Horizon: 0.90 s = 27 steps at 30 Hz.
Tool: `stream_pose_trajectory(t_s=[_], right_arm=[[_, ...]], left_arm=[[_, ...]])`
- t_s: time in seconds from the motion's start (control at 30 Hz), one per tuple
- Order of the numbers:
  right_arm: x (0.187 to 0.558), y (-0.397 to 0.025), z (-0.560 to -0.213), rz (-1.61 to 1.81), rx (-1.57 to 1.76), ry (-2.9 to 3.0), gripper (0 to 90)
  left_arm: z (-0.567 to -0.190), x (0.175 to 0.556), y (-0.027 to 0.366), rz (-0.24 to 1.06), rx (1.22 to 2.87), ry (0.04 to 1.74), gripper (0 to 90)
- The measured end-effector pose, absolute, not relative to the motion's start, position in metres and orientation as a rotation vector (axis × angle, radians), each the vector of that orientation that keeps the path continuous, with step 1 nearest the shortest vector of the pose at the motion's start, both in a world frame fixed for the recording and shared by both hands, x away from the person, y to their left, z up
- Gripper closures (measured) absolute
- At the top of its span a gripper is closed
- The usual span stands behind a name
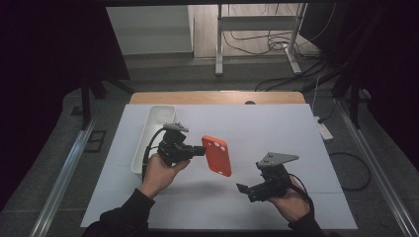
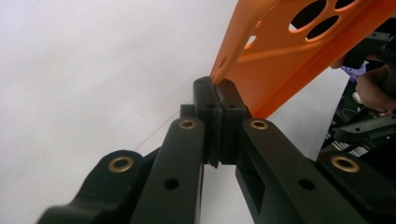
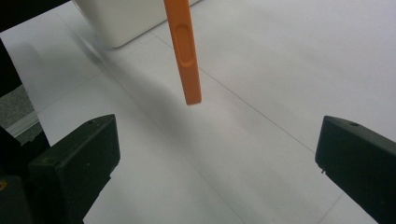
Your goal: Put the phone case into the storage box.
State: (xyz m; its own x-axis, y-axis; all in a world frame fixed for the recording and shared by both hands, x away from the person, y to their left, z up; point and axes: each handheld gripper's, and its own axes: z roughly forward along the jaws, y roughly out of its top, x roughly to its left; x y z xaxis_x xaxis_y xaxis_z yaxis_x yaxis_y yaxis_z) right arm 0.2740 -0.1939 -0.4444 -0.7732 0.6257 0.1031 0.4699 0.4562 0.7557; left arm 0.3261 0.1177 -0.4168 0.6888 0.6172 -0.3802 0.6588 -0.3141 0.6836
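An orange phone case (image 1: 217, 155) with round camera holes hangs in the air above the white table sheet. My left gripper (image 1: 202, 151) is shut on the case's left edge; in the left gripper view the pads (image 2: 219, 100) pinch the case (image 2: 299, 51) at its corner. My right gripper (image 1: 243, 190) is held lower right of the case, open, with nothing between its jaws. In the right gripper view the case (image 3: 184, 46) shows edge-on, ahead of the wide-apart jaws and apart from them.
A long white tray (image 1: 148, 140) stands on the sheet at the left, behind my left hand; its corner (image 3: 121, 23) also shows in the right gripper view. The wooden table edge (image 1: 217, 97) runs along the back. Cables lie on the floor beyond.
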Motion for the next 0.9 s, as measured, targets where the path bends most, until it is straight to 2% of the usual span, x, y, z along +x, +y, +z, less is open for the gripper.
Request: stream_pose_trajectory(t_s=[0.53, 0.9], right_arm=[[0.268, -0.208, -0.444, 1.174, 0.997, 2.472, 3.2], [0.263, -0.219, -0.444, 1.144, 1.022, 2.464, 0.0]], left_arm=[[-0.411, 0.338, 0.136, -0.060, 1.994, 1.007, 89.0], [-0.406, 0.347, 0.150, -0.044, 1.975, 1.041, 89.0]])
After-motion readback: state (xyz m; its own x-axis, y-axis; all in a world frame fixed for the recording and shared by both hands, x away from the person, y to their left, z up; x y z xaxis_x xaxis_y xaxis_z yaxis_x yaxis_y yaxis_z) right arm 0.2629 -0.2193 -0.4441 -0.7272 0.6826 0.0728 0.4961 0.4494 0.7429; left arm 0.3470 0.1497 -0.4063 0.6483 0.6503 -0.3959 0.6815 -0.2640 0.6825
